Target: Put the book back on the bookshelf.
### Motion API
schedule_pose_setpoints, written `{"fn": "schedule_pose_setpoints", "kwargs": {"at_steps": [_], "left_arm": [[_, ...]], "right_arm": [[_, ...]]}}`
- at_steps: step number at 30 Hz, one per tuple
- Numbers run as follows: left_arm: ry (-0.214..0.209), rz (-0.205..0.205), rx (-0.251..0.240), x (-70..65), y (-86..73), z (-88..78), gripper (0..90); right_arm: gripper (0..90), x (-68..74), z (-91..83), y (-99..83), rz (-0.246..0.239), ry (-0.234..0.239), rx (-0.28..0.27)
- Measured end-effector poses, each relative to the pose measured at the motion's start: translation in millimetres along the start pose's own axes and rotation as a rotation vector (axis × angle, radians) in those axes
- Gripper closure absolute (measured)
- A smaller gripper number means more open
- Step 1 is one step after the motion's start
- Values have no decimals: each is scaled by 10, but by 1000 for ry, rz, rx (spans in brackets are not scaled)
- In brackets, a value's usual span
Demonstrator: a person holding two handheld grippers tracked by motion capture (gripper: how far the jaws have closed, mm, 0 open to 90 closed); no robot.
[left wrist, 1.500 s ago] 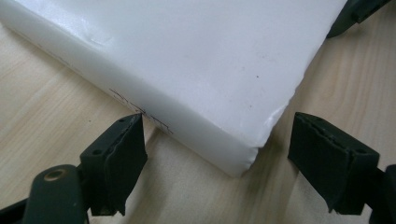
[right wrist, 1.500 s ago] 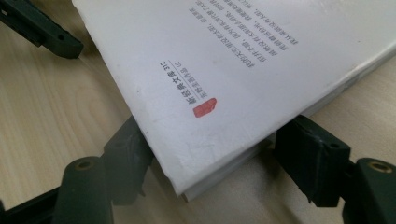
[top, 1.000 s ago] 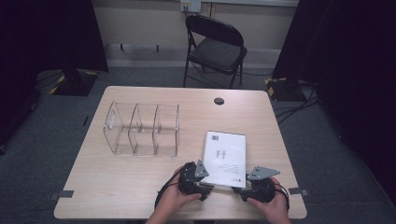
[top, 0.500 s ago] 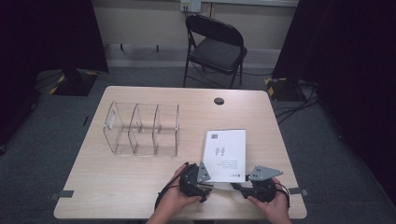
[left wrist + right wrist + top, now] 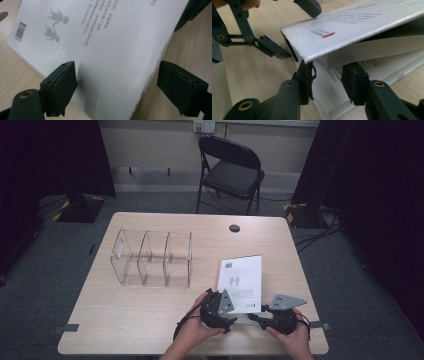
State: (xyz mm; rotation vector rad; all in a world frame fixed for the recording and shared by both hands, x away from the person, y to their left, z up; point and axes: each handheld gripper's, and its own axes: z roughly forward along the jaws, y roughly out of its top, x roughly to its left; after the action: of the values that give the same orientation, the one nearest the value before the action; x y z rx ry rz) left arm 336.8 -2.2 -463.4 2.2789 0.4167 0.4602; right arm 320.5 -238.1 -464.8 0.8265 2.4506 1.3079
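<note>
High view: a white book (image 5: 241, 280) lies on the wooden surface (image 5: 150, 320), near its front edge and right of a clear divider (image 5: 152, 258). Both hands work at the book's near end. The left hand-held gripper (image 5: 227, 312) sits at the near left corner, its jaws wide; in the left gripper view (image 5: 117, 87) the back cover, with barcode and two small figures, lies tilted between the pads, neither pressing on it. The right hand-held gripper (image 5: 257, 315) is at the near edge. In the right gripper view (image 5: 327, 81) its jaws have just been closing, narrow now, with the corner of the page block between them under the lifted cover; whether they pinch it I cannot tell.
</note>
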Motion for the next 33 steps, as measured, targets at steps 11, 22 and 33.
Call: {"fn": "schedule_pose_setpoints", "kwargs": {"at_steps": [11,22,33], "left_arm": [[40,45,16,-31,107,136,41],[100,71,53,-16,100,263,0],[137,43,38,46,75,322,0]], "right_arm": [[634,12,8,43,-10,13,6],[642,-31,-7,55,19,49,10],[646,-35,6,60,21,60,16]]}}
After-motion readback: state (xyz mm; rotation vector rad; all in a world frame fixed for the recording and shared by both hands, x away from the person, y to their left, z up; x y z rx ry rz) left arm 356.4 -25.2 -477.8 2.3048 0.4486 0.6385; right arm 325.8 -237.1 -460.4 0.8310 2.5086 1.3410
